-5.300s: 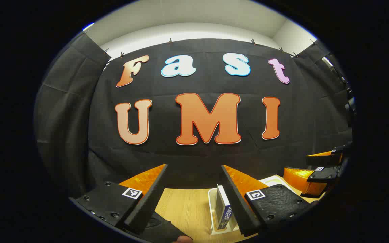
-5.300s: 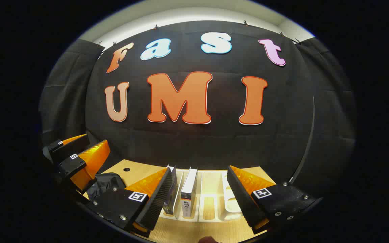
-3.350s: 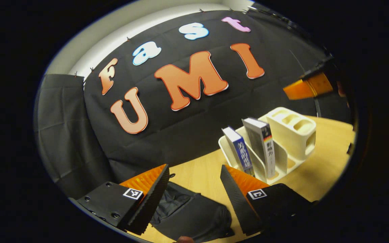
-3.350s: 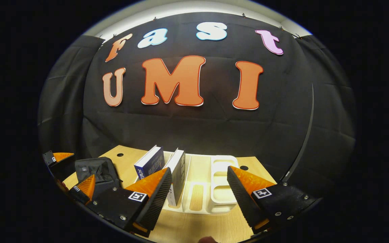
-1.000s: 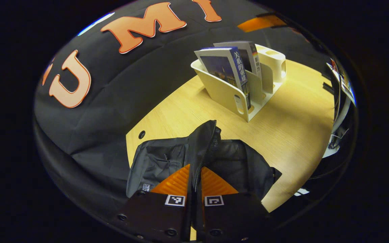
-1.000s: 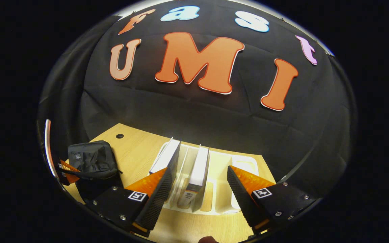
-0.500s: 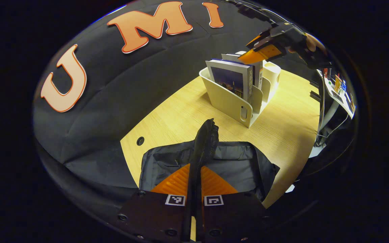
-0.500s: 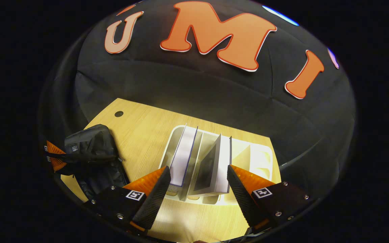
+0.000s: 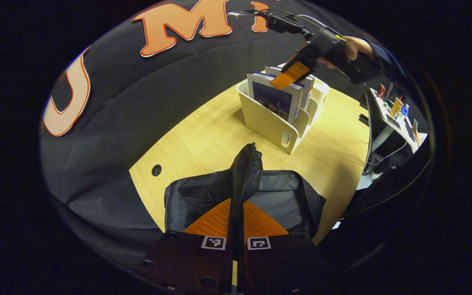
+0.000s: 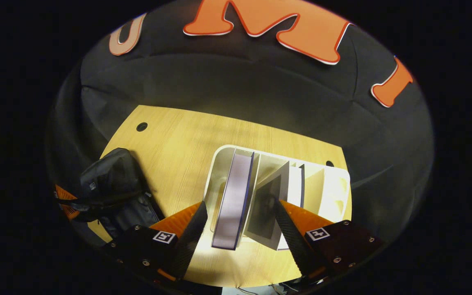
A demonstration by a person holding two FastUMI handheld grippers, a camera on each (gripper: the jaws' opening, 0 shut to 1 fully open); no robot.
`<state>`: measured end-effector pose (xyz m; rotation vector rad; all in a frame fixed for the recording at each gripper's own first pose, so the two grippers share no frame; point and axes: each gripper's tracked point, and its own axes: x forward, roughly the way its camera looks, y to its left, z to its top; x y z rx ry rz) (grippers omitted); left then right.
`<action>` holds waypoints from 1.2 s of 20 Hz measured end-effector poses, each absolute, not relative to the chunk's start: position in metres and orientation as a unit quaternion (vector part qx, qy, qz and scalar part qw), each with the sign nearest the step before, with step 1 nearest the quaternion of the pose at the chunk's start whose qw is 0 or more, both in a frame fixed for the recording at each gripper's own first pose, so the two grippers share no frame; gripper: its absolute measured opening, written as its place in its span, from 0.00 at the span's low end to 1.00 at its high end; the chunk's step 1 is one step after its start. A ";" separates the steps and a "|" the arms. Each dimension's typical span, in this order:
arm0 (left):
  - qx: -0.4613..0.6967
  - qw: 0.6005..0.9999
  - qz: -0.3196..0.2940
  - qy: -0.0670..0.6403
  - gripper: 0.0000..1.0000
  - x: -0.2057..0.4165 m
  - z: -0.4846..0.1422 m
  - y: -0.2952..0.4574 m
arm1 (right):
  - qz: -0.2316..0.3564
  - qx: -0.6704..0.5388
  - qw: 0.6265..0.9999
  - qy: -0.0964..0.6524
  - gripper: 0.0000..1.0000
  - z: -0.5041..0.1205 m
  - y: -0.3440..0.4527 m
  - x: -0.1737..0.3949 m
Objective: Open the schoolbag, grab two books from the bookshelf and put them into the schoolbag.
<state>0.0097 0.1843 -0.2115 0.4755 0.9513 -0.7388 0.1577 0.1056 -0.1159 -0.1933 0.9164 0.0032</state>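
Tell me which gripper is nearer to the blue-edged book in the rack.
Right. The right gripper hangs open just above the blue-edged book in the white rack. The left gripper is far back, shut on the schoolbag flap.

Black schoolbag (image 9: 285, 196), with a paler grey lining. Cream-white bookshelf (image 9: 269, 123). One book (image 9: 276, 98) with a dark blue cover bearing a night picture, blue-edged; the second book (image 10: 269, 207) grey-covered, white-paged. Light wood-grain bench (image 9: 203, 139), pale yellow.
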 end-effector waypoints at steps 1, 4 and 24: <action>0.217 0.795 -0.350 0.446 0.05 0.009 -0.212 0.184 | 0.005 -0.088 0.887 0.453 0.99 -0.120 0.107 0.163; 0.210 0.791 -0.354 0.454 0.05 0.014 -0.216 0.187 | -0.005 -0.095 0.871 0.483 0.87 -0.133 0.102 0.177; 0.190 0.771 -0.387 0.468 0.05 0.014 -0.228 0.184 | -0.012 0.064 0.852 0.520 0.32 -0.112 0.102 0.074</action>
